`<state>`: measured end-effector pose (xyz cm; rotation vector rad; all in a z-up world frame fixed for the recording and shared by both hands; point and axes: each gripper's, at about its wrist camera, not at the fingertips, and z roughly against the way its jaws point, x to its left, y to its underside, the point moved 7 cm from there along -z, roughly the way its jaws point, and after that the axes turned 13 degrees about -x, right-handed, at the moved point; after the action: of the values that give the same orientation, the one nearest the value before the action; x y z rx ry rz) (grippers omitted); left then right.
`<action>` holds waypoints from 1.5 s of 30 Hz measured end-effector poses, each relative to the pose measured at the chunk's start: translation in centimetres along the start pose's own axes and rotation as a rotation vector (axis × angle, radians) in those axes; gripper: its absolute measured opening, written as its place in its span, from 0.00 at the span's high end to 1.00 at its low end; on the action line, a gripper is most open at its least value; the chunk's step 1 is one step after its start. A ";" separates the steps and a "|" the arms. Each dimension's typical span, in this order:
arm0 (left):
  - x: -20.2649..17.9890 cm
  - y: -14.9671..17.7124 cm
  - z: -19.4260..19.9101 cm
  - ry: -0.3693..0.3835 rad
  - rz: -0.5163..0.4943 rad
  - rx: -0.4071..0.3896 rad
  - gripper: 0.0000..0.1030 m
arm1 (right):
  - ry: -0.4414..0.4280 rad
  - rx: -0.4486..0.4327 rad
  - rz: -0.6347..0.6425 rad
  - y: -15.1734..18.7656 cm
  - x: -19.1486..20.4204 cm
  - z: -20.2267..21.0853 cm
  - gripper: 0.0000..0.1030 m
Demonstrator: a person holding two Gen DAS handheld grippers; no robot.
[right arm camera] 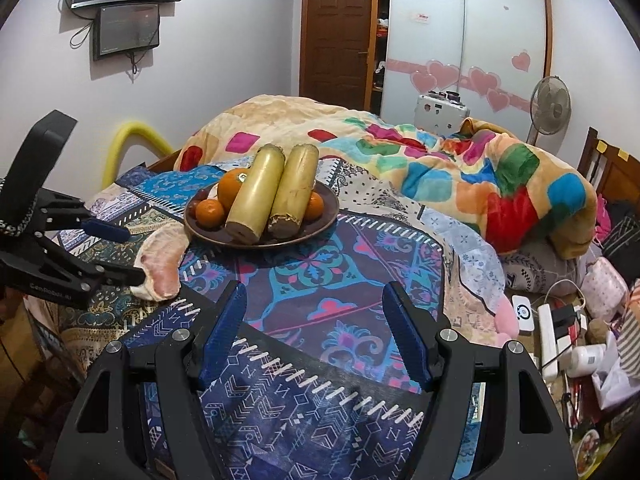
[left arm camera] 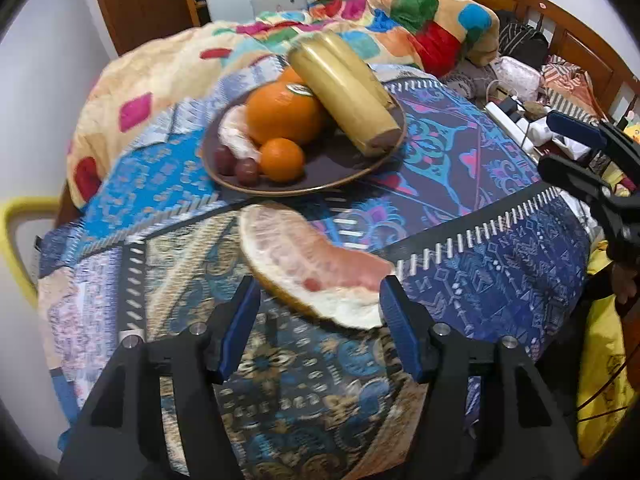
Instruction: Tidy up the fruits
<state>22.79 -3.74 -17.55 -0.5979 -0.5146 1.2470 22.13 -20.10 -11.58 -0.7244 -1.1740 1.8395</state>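
Observation:
A peeled pomelo segment [left arm camera: 308,260] lies on the patterned bedspread in front of a brown plate [left arm camera: 352,164]. The plate holds two yellow cane pieces [left arm camera: 344,92], a large orange [left arm camera: 284,114], a small orange [left arm camera: 282,159], another pomelo piece [left arm camera: 236,136] and two grapes [left arm camera: 236,164]. My left gripper [left arm camera: 320,300] is open, its fingers on either side of the segment's near end. In the right wrist view the left gripper [right arm camera: 116,252] is at the segment [right arm camera: 162,256]. My right gripper [right arm camera: 314,308] is open and empty above the bedspread, short of the plate [right arm camera: 320,220].
A colourful blanket [right arm camera: 480,168] is bunched behind the plate. A power strip [right arm camera: 548,336], bottles and clutter lie at the bed's right side by the wooden headboard [left arm camera: 560,28]. A yellow padded rail [left arm camera: 12,220] is at the left. A fan [right arm camera: 550,106] stands by the wardrobe.

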 end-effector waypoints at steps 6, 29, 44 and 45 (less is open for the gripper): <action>0.9 -0.5 -2.2 -0.043 0.090 0.037 0.28 | 0.000 0.007 0.005 0.4 0.1 -0.2 0.35; 2.1 1.5 -1.5 -0.068 -0.007 0.026 0.37 | -0.040 0.004 -0.056 0.3 1.1 -1.0 0.35; 3.2 1.2 0.6 -0.087 0.059 -0.071 0.52 | -0.027 -0.002 -0.031 -0.7 1.4 -2.0 0.35; 3.2 0.9 0.9 -0.090 0.058 -0.084 0.52 | -0.031 -0.006 -0.037 -0.9 1.4 -2.1 0.35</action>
<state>22.32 -0.33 -17.31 -0.6329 -0.6310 1.3162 23.41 -17.73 -11.71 -0.6753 -1.2057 1.8238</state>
